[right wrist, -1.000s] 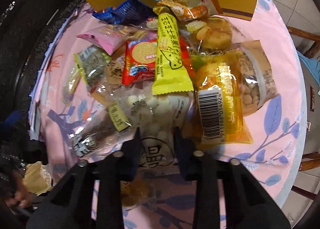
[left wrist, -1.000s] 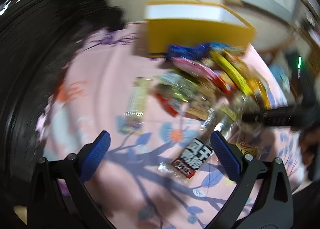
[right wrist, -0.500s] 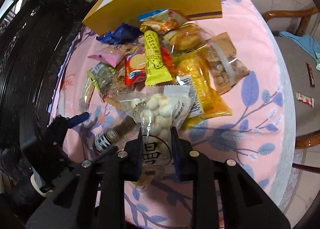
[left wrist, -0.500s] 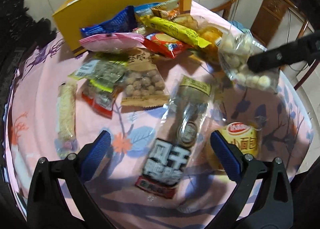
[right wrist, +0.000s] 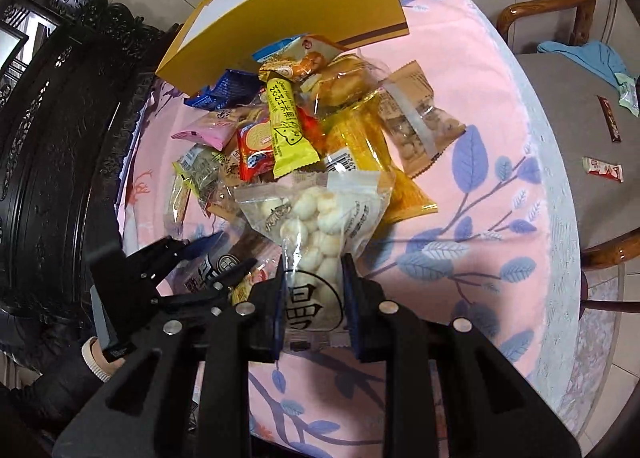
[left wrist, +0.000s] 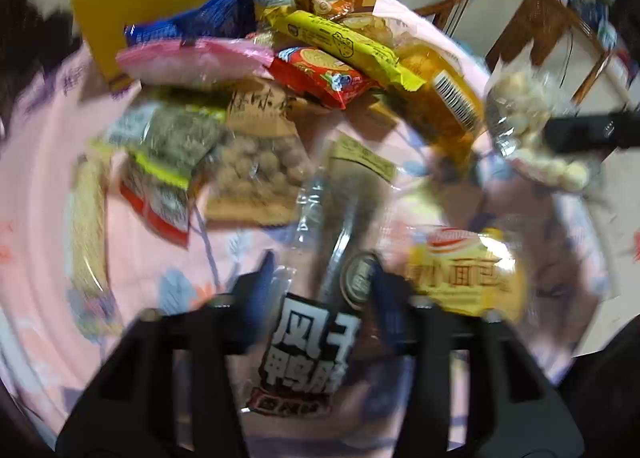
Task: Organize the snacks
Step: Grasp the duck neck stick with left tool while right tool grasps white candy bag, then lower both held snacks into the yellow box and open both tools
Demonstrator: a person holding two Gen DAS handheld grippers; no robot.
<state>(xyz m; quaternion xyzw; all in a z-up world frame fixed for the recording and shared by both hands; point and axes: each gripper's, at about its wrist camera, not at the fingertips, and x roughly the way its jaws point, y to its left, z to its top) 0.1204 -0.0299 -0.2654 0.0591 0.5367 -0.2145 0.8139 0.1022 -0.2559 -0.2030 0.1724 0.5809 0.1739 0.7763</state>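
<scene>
A pile of snack packets (right wrist: 304,125) lies on the pink flowered tablecloth (right wrist: 480,69) in front of a yellow box (right wrist: 292,13). My right gripper (right wrist: 314,286) is shut on a clear bag of white puff balls (right wrist: 316,213) and holds it above the table; the bag also shows in the left wrist view (left wrist: 528,125). My left gripper (left wrist: 320,290) is closed around a clear packet with black lettering (left wrist: 316,334) lying on the cloth; it shows in the right wrist view (right wrist: 212,258) at lower left.
A yellow bread packet (left wrist: 464,274) lies just right of the left gripper. A dark carved cabinet (right wrist: 60,137) stands on the left. A wooden chair (right wrist: 580,57) with small wrappers and a blue cloth is on the right.
My left gripper came down and forward and closed on the black-lettered packet. My right gripper lifted the puff-ball bag higher off the pile.
</scene>
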